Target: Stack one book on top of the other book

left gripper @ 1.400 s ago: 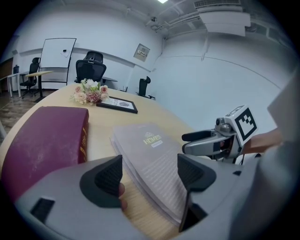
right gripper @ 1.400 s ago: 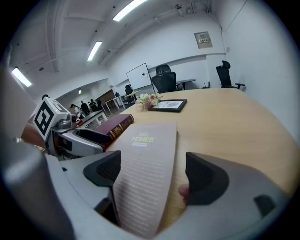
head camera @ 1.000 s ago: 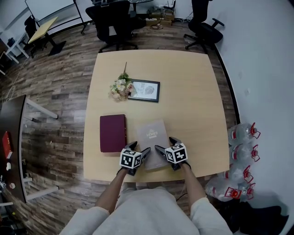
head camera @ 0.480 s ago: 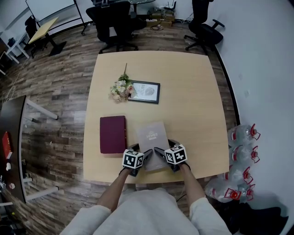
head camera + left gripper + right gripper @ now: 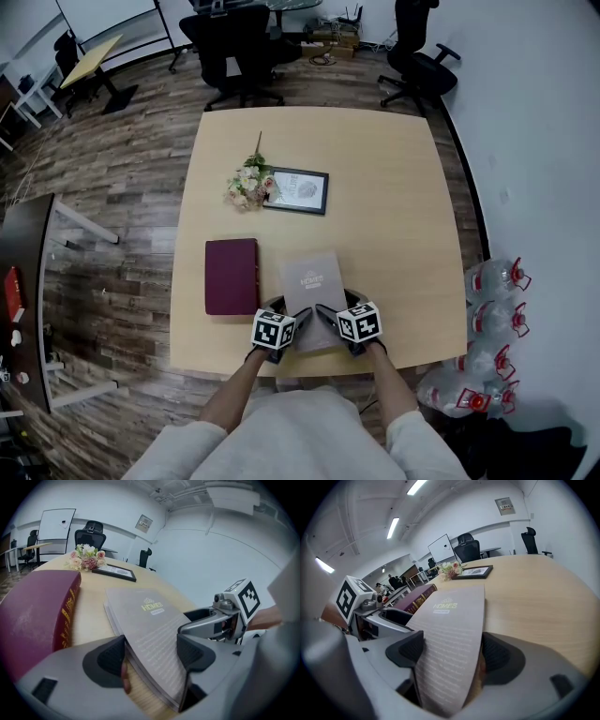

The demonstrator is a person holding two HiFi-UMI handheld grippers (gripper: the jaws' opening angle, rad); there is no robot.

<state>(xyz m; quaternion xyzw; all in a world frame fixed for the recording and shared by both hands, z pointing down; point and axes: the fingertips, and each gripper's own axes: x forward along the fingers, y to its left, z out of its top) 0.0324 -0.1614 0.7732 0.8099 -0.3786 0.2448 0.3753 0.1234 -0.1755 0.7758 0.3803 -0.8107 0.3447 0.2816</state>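
Grey book (image 5: 312, 281) sits low on the table (image 5: 394, 187), just right of centre in the head view. The red book (image 5: 231, 275) lies close beside it on the left, with a thin strip of bare wood between them. Neither is on top of the other yet.

I have both claws at the grey book's bottom edge. My left claw (image 5: 288, 309) is at its lower left corner and my right claw (image 5: 337, 305) at its lower right corner, and their marker cubes almost meet at the bottom of the frame.

In the left gripper view the jaws stand wide apart, with the book's corner slanting through the gap and not pinched. In the right gripper view it is the same. Those jaws have just been closing a little, but they are still spread, with the cover running between the pads. I think the near edge is slightly lifted off the wood, though the fisheye makes that hard to judge.

Higher up the table, flowers (image 5: 247, 183) lie against a picture frame (image 5: 297, 189).
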